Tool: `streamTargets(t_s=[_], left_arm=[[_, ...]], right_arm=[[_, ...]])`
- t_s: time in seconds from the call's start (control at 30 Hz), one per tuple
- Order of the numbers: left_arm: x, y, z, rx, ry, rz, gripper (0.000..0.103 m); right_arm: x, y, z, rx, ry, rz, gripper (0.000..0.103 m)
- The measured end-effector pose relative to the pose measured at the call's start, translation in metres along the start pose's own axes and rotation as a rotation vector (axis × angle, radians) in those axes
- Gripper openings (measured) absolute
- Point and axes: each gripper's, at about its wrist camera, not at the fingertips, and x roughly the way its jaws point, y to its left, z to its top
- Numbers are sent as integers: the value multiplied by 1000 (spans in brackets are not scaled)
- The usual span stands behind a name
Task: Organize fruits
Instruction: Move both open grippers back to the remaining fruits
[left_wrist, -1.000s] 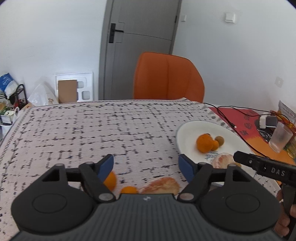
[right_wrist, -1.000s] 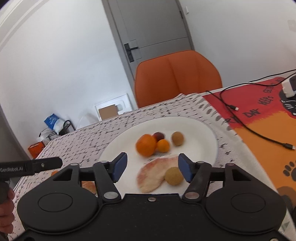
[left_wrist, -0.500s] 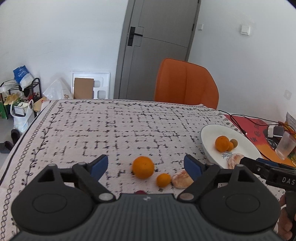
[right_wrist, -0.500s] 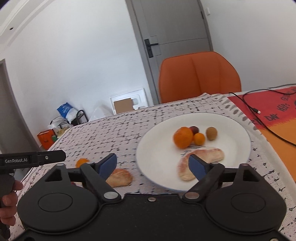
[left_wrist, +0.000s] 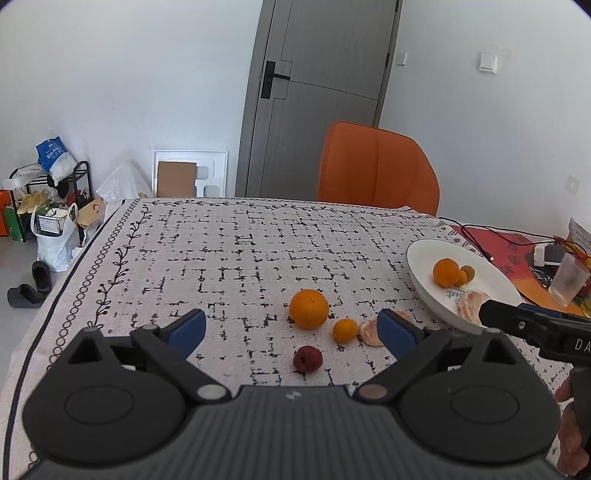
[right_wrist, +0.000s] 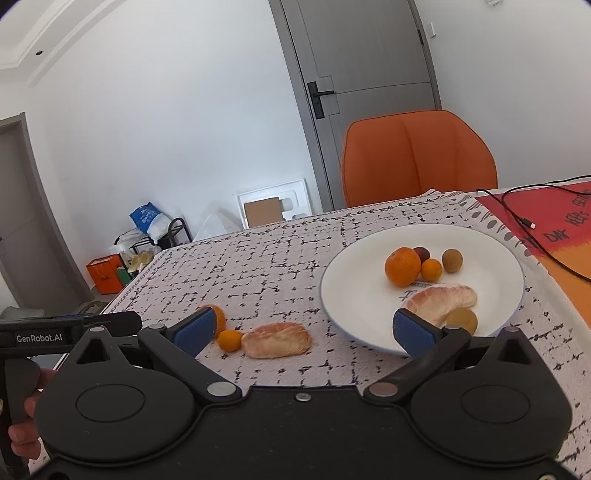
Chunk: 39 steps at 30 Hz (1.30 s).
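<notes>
On the patterned tablecloth lie a large orange (left_wrist: 308, 308), a small orange (left_wrist: 345, 330), a peeled citrus segment (left_wrist: 370, 332) and a red lychee (left_wrist: 307, 359). My left gripper (left_wrist: 291, 329) hovers just short of them, its jaws opening, nothing pressed between its pads. To the right, the white plate (right_wrist: 332, 295) holds an orange (right_wrist: 402, 266), a small orange (right_wrist: 431, 269), a dark plum (right_wrist: 422, 253), a brown longan (right_wrist: 452, 260), a peeled segment (right_wrist: 439, 301) and a round tan fruit (right_wrist: 461, 320). My right gripper (right_wrist: 304, 331) hangs before the plate's near rim, jaws opening and empty.
An orange chair (left_wrist: 376, 170) stands behind the table's far edge. A red mat (right_wrist: 546, 221) with black cables lies right of the plate, with a clear plastic cup (left_wrist: 569, 280) on it. The table's left edge (left_wrist: 55, 295) drops to a floor with bags and shoes.
Both grippers have drawn back from the fruit and their jaws have spread wider. The loose fruits on the cloth now lie farther ahead, and the red lychee has come into view.
</notes>
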Motion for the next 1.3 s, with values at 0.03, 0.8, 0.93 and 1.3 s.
streamTargets(t_s=[0.03, 0.8, 0.93, 1.3], left_arm=[[-2, 1, -1, 0, 1, -1, 98], [-22, 17, -20, 27, 26, -55, 98], [-21, 16, -21, 32, 15, -41, 98], [-1, 11, -23, 51, 27, -44, 96]], right_arm=[[-2, 2, -1, 1, 1, 0, 103], [-14, 27, -20, -19, 27, 44, 103], [-10, 28, -23, -14, 38, 49, 103], [4, 23, -29, -11, 63, 63, 103]])
